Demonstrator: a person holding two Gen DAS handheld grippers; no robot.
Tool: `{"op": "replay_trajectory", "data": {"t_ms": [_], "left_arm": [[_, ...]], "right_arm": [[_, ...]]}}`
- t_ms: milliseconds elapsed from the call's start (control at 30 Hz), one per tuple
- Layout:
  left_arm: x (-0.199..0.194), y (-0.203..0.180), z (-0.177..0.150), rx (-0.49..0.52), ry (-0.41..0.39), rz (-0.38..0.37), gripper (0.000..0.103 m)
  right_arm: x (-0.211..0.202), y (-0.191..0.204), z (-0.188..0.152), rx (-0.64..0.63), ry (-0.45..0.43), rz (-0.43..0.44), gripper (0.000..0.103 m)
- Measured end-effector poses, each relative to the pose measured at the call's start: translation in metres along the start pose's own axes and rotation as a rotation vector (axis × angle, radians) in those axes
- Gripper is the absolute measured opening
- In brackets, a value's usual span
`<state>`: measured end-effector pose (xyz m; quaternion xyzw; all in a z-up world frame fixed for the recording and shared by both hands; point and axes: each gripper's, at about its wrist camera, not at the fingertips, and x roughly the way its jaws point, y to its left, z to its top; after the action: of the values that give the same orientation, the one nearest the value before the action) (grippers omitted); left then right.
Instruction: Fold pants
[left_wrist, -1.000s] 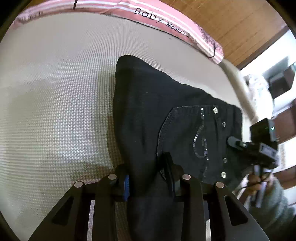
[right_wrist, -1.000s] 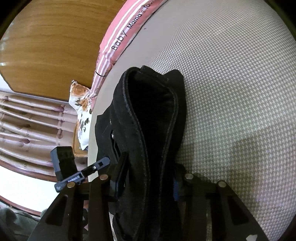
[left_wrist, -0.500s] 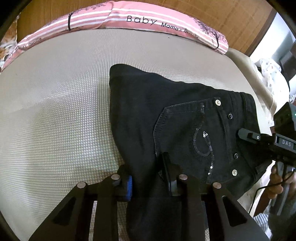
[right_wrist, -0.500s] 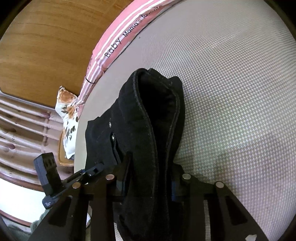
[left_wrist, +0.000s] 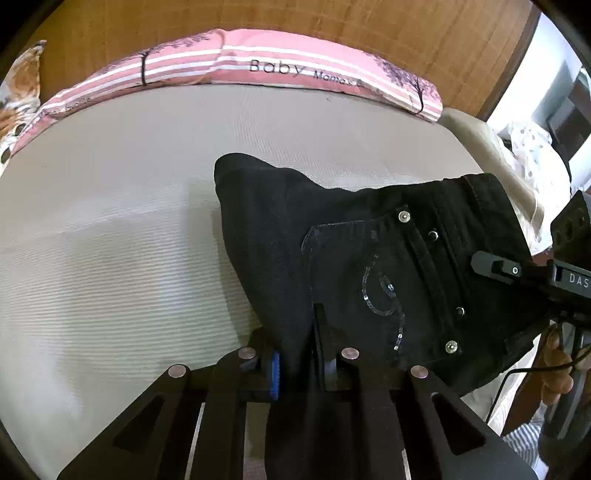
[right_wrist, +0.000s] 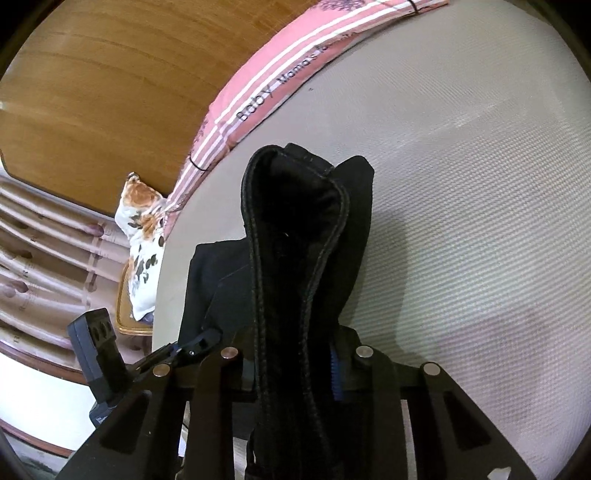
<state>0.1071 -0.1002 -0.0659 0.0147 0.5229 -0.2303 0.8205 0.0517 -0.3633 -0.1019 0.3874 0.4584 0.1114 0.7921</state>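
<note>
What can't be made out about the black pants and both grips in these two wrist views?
- Left wrist view: the pants run off the bottom edge behind the left gripper, so their legs stay unseen.
- Left wrist view: the right gripper is cut off by the right edge; its grip point is hidden.
- Right wrist view: the waistband covers the right gripper's pads.
- Both views: the pink pillow's lettering is partly unreadable.
</note>
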Motion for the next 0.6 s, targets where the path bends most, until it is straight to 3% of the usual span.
{"op": "replay_trajectory", "data": {"t_ms": [333,600], "left_arm": [[-0.028,0.043,0.005,-0.065,-0.050,0.028,0.014],[-0.028,0.079,0.037,-0.087,-0.085,0.088,0.014]], "right_arm": [[0.030,0.033,0.004,-0.017,0.034,0.066,0.025],[0.068,0.063,0.031,-0.045,0.059,0.087,0.025]]}}
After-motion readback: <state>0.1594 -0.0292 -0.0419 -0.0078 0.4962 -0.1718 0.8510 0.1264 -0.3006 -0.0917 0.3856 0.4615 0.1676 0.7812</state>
